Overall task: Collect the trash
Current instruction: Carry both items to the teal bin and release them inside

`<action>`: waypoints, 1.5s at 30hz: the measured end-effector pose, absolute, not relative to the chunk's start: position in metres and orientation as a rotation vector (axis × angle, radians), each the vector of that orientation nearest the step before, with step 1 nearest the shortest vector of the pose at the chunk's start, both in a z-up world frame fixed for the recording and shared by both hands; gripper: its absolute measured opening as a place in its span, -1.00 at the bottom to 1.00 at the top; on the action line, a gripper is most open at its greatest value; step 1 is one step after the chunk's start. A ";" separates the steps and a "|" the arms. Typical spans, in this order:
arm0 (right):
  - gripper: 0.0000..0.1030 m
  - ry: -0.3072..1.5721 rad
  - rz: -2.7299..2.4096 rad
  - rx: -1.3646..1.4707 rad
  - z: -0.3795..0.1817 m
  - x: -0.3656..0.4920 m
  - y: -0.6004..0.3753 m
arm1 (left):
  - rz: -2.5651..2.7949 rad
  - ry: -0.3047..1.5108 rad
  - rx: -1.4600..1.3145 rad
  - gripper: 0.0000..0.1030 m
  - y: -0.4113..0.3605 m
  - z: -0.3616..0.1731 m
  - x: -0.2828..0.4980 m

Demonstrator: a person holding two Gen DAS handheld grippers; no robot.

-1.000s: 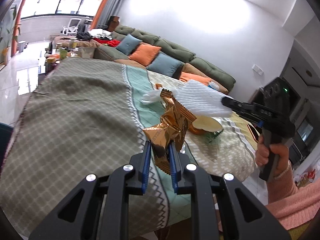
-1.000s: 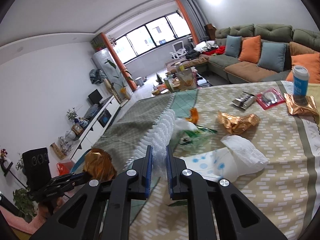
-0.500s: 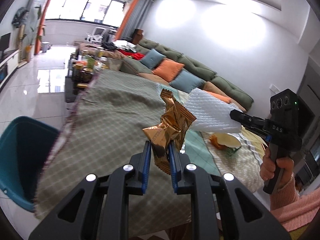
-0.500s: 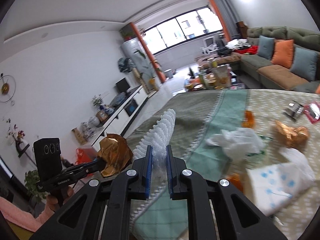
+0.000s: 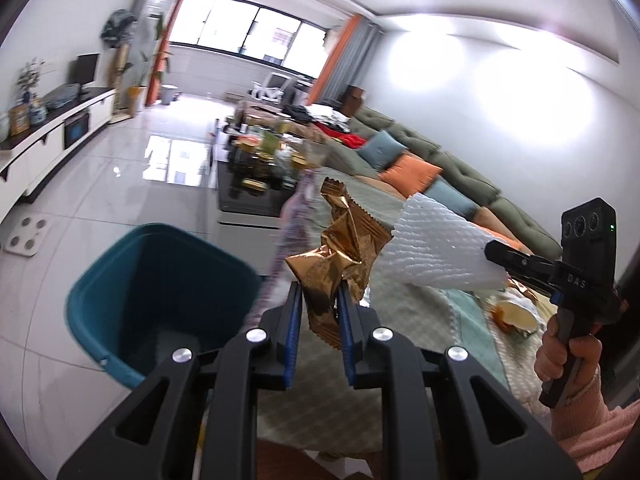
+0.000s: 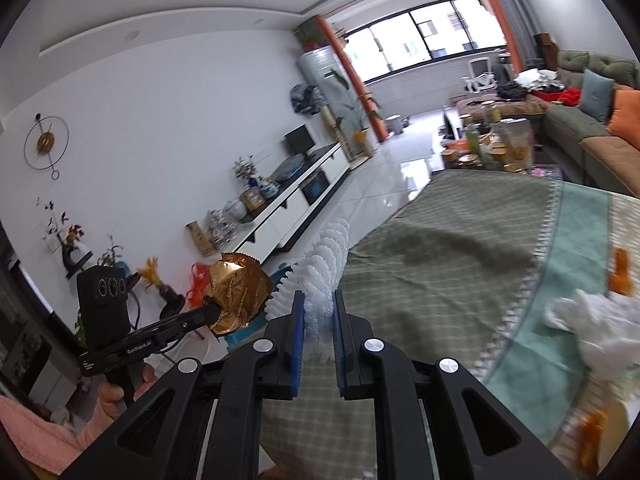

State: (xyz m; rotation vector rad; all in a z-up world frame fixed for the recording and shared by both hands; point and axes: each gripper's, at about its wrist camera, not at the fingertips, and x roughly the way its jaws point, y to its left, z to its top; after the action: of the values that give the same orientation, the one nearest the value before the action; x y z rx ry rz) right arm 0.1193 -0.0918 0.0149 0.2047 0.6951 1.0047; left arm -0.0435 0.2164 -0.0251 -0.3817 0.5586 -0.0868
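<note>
My left gripper (image 5: 319, 294) is shut on a crumpled gold foil wrapper (image 5: 340, 248), held up past the table's corner. A teal bin (image 5: 120, 280) stands on the floor just left of and below it. My right gripper (image 6: 319, 304) is shut on a white foam net sleeve (image 6: 326, 264); in the left wrist view that white foam net sleeve (image 5: 436, 248) hangs right of the wrapper, above the table. The right wrist view shows the left gripper (image 6: 214, 314) with the gold wrapper (image 6: 236, 294) at lower left. Only a sliver of the bin shows there.
The table (image 6: 440, 264) wears a green and teal checked cloth, with white crumpled plastic (image 6: 600, 332) and orange scraps (image 6: 622, 272) on its right part. A sofa (image 5: 448, 168) with cushions runs behind. A cluttered coffee table (image 5: 256, 176) and tiled floor (image 5: 100, 188) lie beyond the bin.
Both grippers have swung left off the middle of the table toward its corner, keeping their hold. The teal bin has come into the left wrist view and grown larger.
</note>
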 end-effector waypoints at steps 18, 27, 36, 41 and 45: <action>-0.74 0.790 1.099 0.083 -0.003 0.132 0.018 | 0.155 0.625 -0.423 -0.62 0.281 -0.046 -0.044; -0.72 0.858 1.096 0.011 -0.022 0.132 0.055 | 0.219 0.680 -0.440 -0.59 0.300 -0.060 -0.027; -0.66 0.927 1.097 -0.030 -0.038 0.136 0.086 | 0.256 0.723 -0.471 -0.54 0.312 -0.078 -0.015; -0.54 0.950 1.098 -0.044 -0.043 0.135 0.099 | 0.265 0.730 -0.489 -0.44 0.314 -0.083 -0.011; -0.25 0.954 1.085 -0.050 -0.046 0.134 0.103 | 0.261 0.719 -0.494 -0.36 0.317 -0.084 -0.010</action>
State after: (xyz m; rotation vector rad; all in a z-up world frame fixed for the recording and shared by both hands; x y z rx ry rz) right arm 0.1344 0.1027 -0.0460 -0.0499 0.9544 1.0848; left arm -0.0098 0.3168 -0.0841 -0.4943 0.7188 0.2610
